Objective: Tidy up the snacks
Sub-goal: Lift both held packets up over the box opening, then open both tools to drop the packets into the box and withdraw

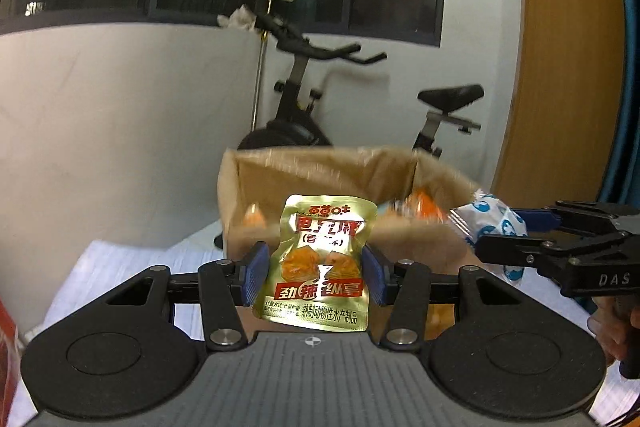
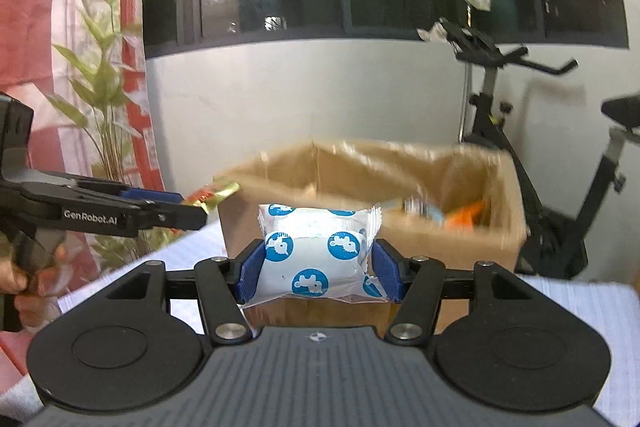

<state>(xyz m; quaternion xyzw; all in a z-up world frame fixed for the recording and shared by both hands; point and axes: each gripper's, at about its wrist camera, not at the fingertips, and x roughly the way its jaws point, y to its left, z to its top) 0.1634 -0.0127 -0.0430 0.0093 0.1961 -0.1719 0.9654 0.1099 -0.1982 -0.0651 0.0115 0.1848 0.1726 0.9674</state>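
Observation:
My left gripper [image 1: 316, 273] is shut on a gold snack pouch [image 1: 320, 259] with red lettering, held upright in the air in front of an open cardboard box [image 1: 280, 179]. In the right wrist view my right gripper [image 2: 318, 273] is shut on a white packet with blue round marks [image 2: 316, 251], before the same cardboard box [image 2: 460, 239]. Several snacks lie inside the box, among them an orange one [image 2: 466, 215]. The right gripper with its white packet [image 1: 492, 223] shows at the right of the left wrist view. At the left of the right wrist view, the left gripper carries its gold pouch [image 2: 216, 195].
The box stands on a white-covered table [image 1: 120, 259]. Behind it are an exercise bike [image 1: 304, 99], a grey wall and dark windows. A wooden panel [image 1: 560, 67] rises at the right, a plant [image 2: 104, 99] and red cloth at the left. A hand [image 2: 24, 279] grips the left tool.

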